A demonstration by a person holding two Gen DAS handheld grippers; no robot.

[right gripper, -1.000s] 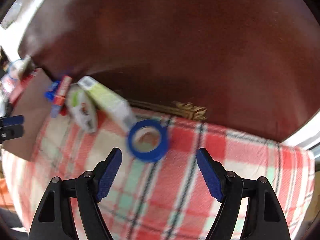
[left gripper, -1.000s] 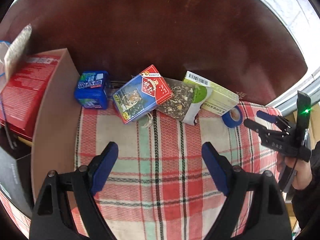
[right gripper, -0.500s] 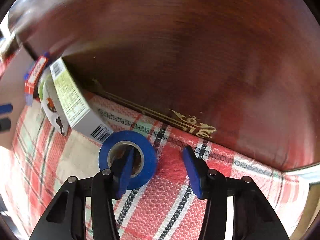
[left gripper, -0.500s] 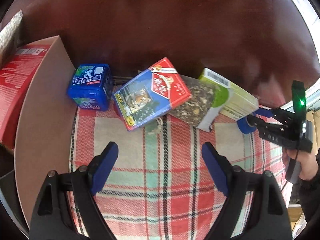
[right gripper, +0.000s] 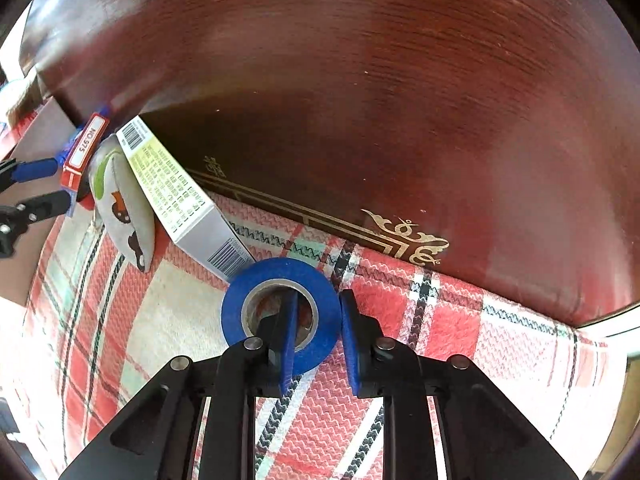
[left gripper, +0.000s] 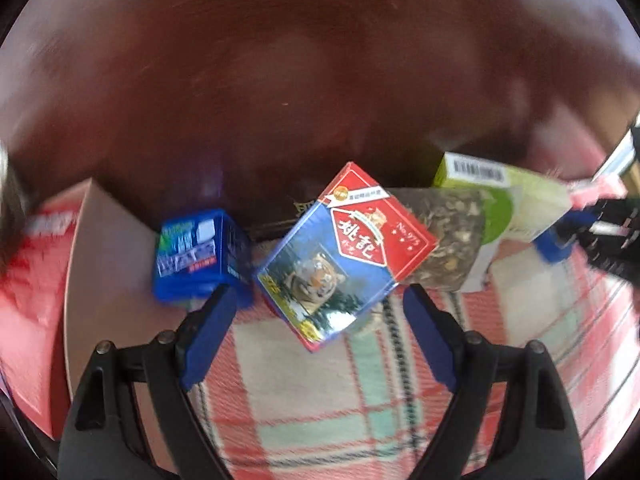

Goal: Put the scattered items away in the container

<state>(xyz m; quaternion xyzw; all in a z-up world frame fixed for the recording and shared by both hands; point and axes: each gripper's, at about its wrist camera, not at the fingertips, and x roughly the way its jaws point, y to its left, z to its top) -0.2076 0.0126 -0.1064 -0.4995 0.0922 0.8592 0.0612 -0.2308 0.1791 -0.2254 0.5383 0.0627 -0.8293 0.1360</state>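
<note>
A blue roll of tape (right gripper: 280, 312) lies flat on the checked cloth (right gripper: 400, 312), near its back edge by the dark wooden board (right gripper: 360, 100). One end of a green and white box (right gripper: 176, 196) touches the roll. Beside this box lies a clear pouch of dried bits (left gripper: 448, 240), then a tilted red and blue card box (left gripper: 340, 252) with a tiger, then a small blue box (left gripper: 196, 252). A cardboard container (left gripper: 100, 264) stands at the left edge.

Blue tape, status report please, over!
Right gripper pinching blue tape wall, one finger through the hole. Left gripper open, nearing tiger box. Green box touches tape.
</note>
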